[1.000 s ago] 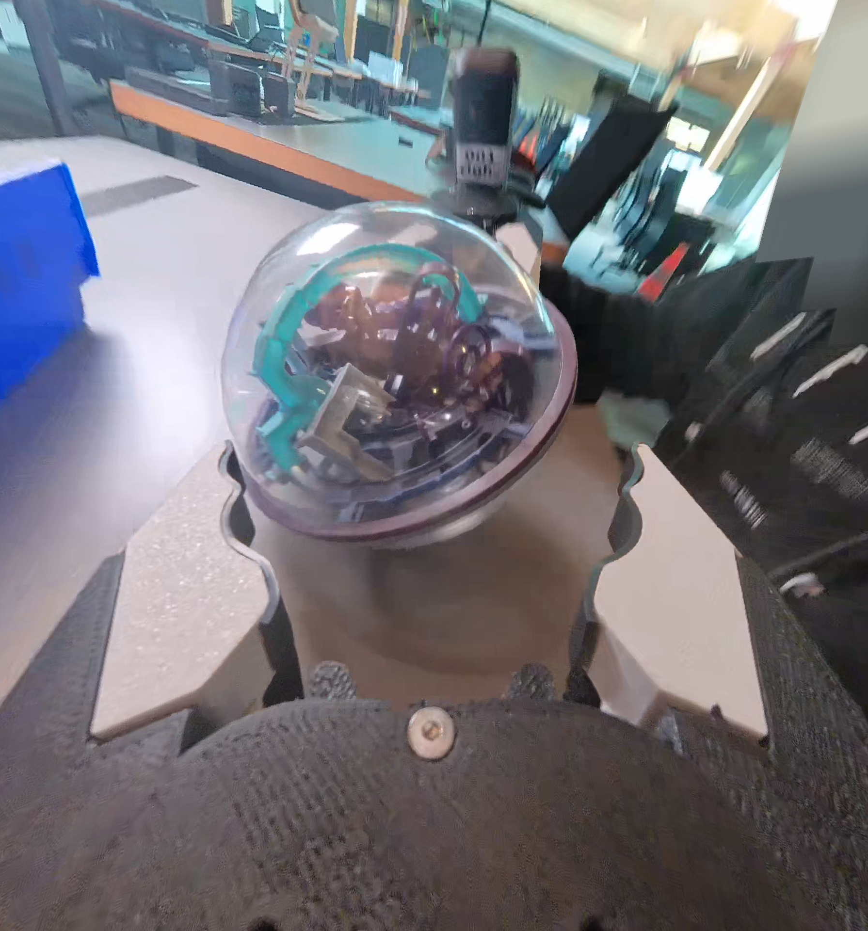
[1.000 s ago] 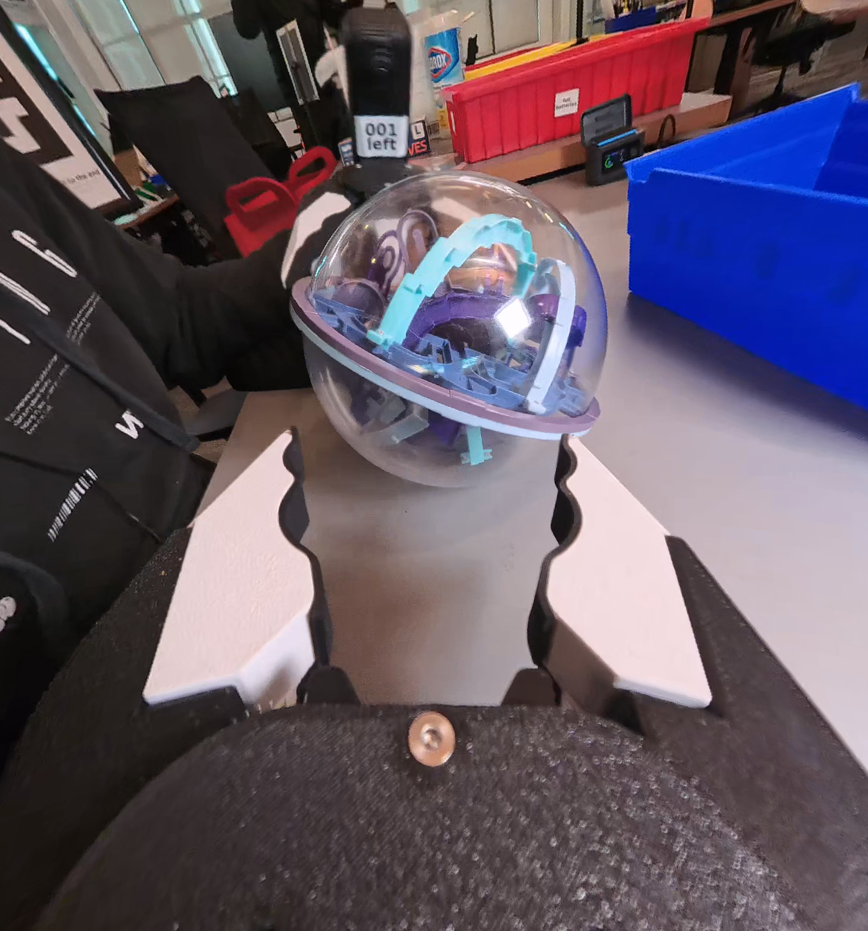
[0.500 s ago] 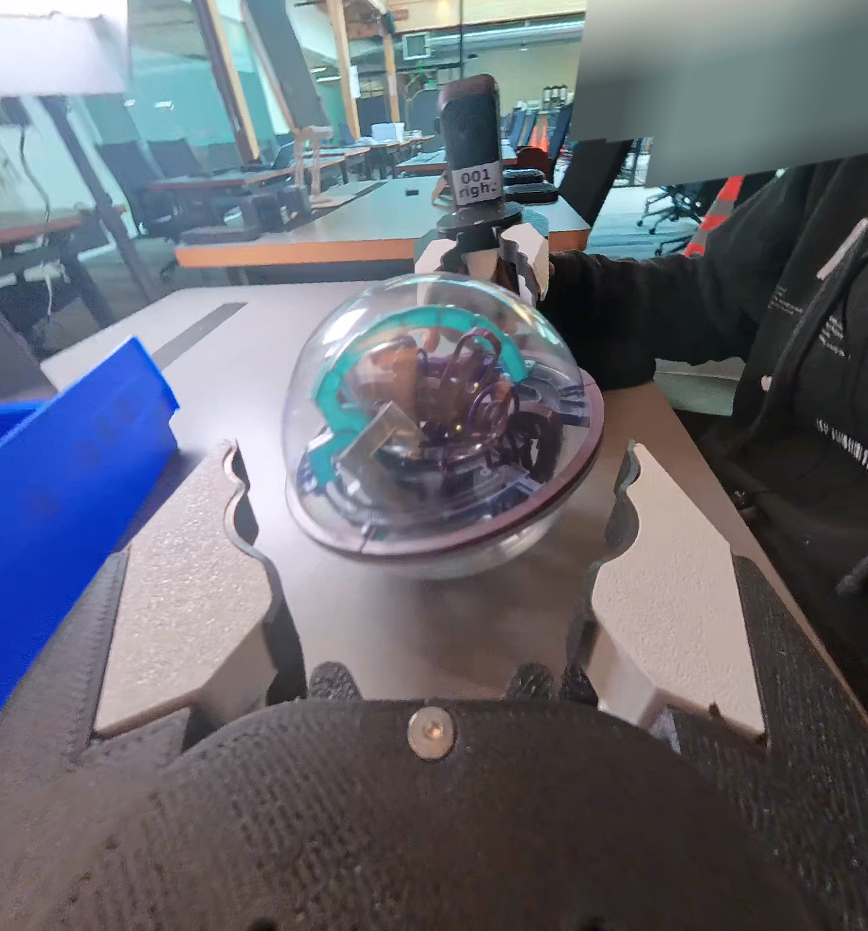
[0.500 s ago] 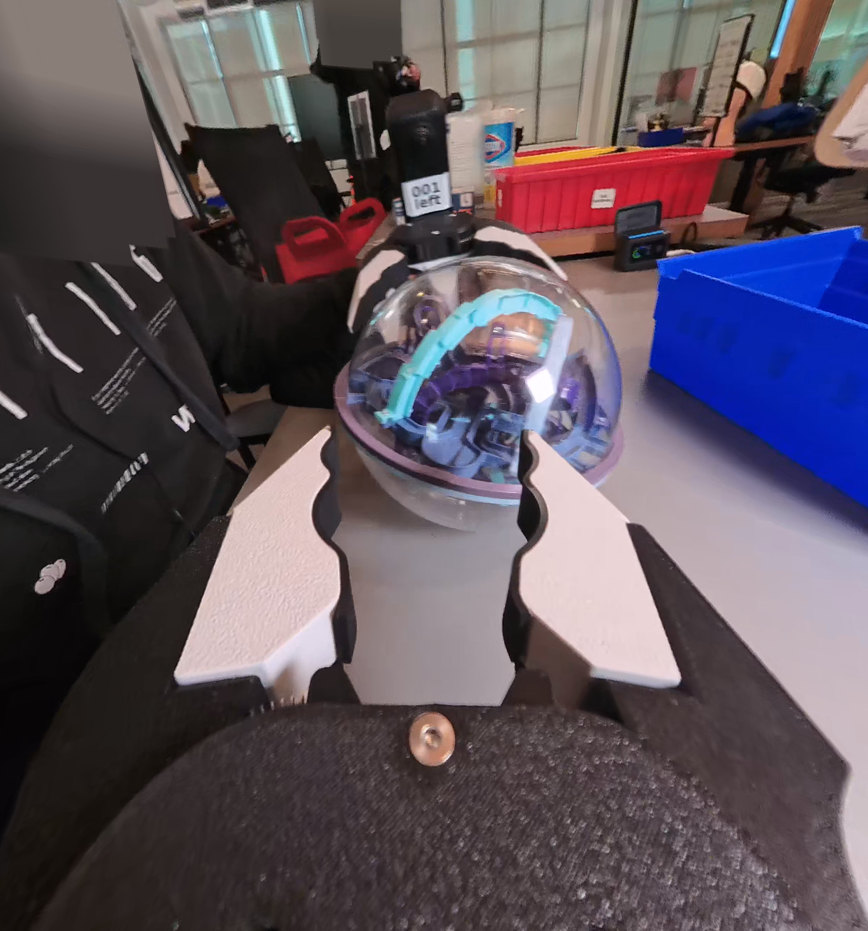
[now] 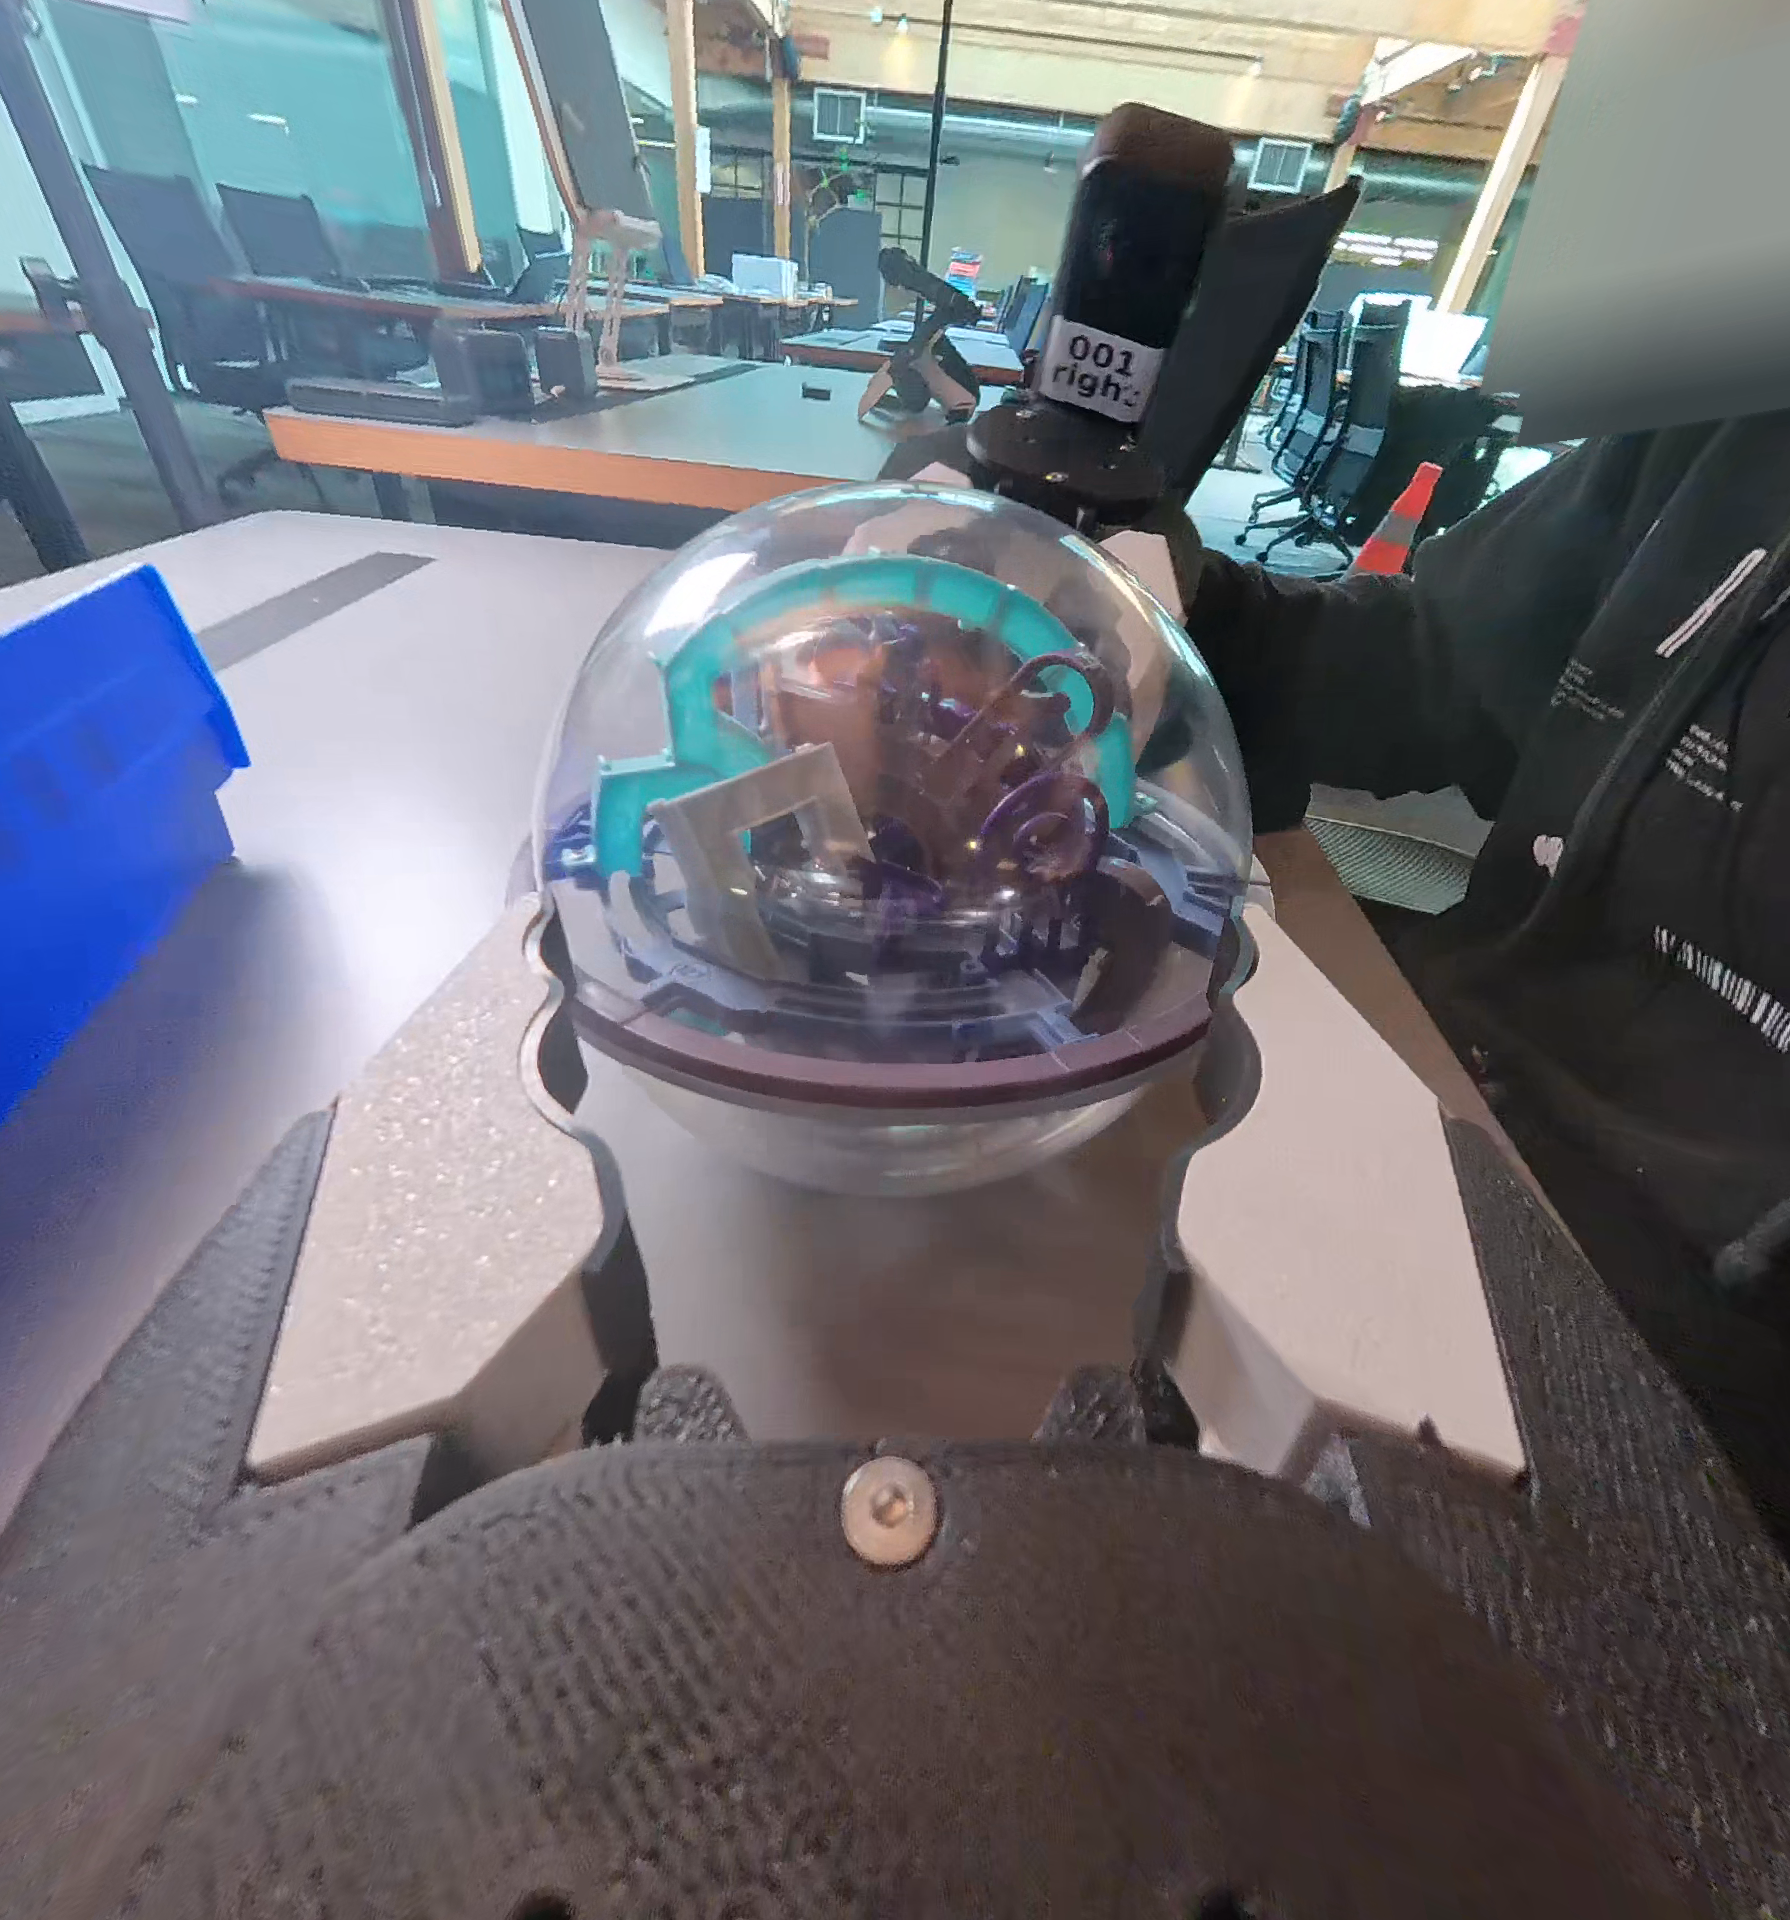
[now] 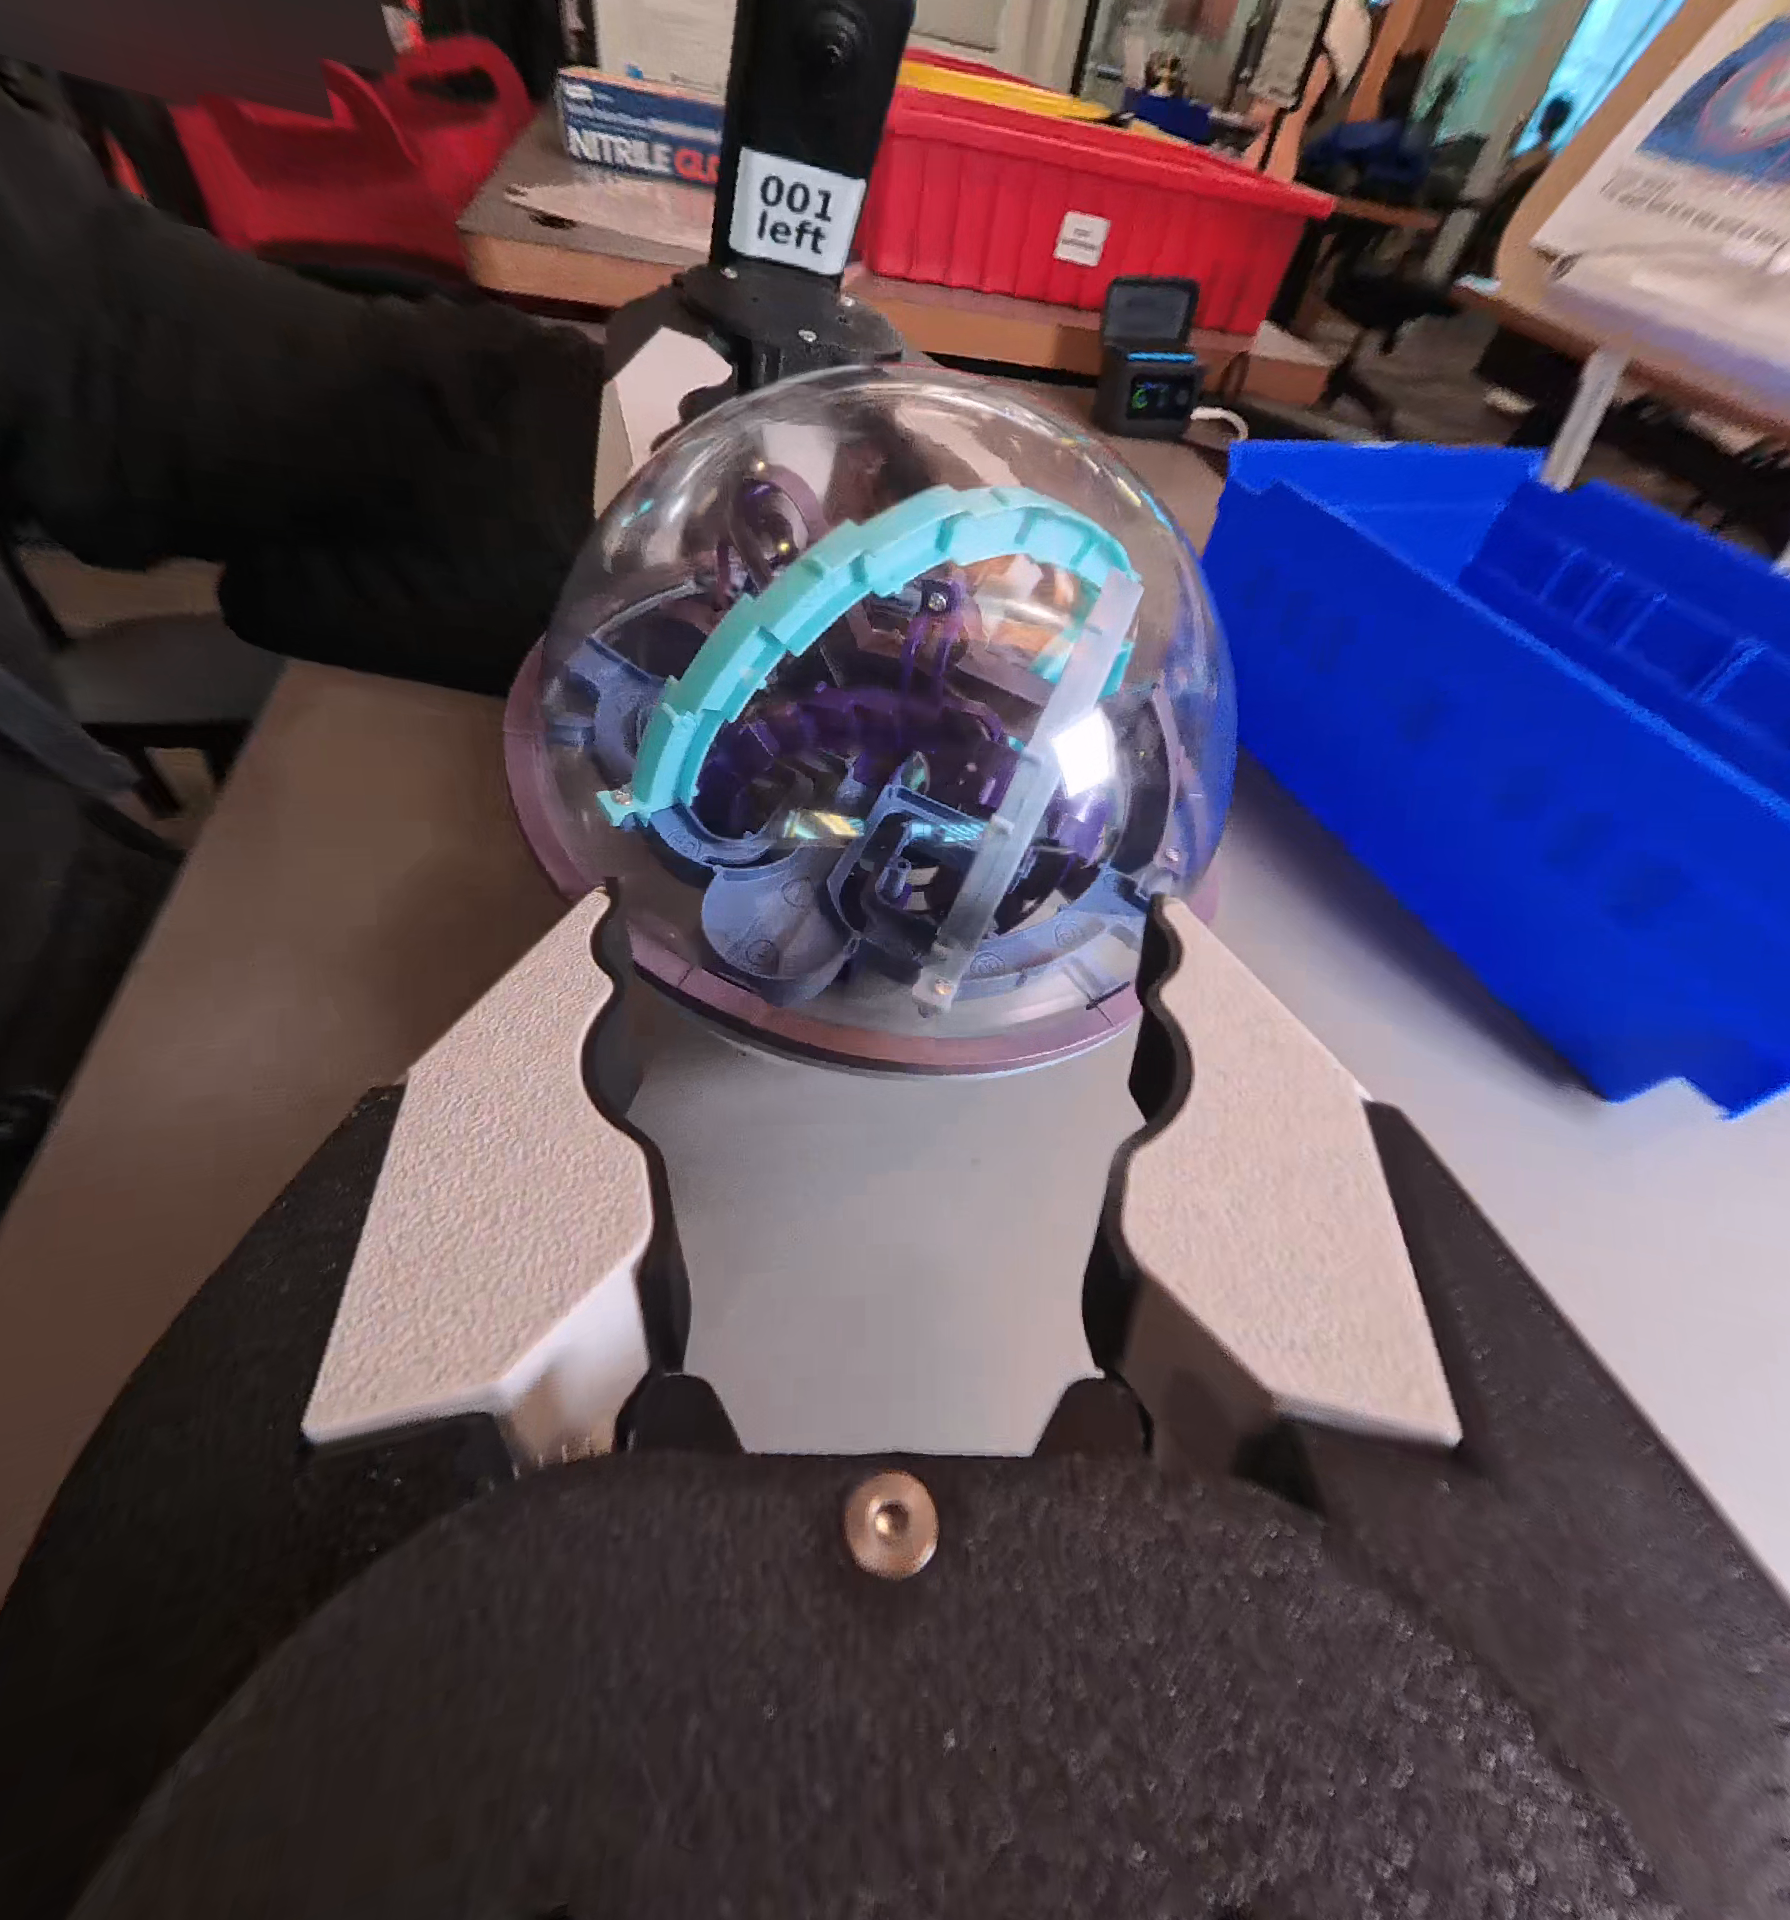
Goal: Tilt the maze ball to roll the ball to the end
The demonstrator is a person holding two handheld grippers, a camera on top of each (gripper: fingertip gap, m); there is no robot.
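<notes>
The maze ball point(image 5: 886, 831) is a clear sphere with a purple rim and teal, purple and grey tracks inside, standing over the grey table point(image 5: 403, 675). My left gripper point(image 5: 886, 966) is shut on it, with a fingertip point(image 5: 543, 935) pressed on each side at the rim. In the right wrist view the ball point(image 6: 870, 727) tilts toward the camera. My right gripper point(image 6: 880, 925) is open, and its fingertips point(image 6: 605, 925) stand against the near side of the dome, which is wider than the space between them. The small ball inside is not discernible.
A blue bin point(image 5: 60, 831) stands to the left, and it also shows at the right in the right wrist view point(image 6: 1545, 748). A person's black sleeve point(image 5: 1390, 707) lies along the table edge. A red bin point(image 6: 1057, 187) and a small device point(image 6: 1151, 364) stand at the back.
Both grippers moved in on the ball from opposite sides. The left fingers closed onto its rim and the rim now sits level. The right fingers narrowed, then widened again at the dome.
</notes>
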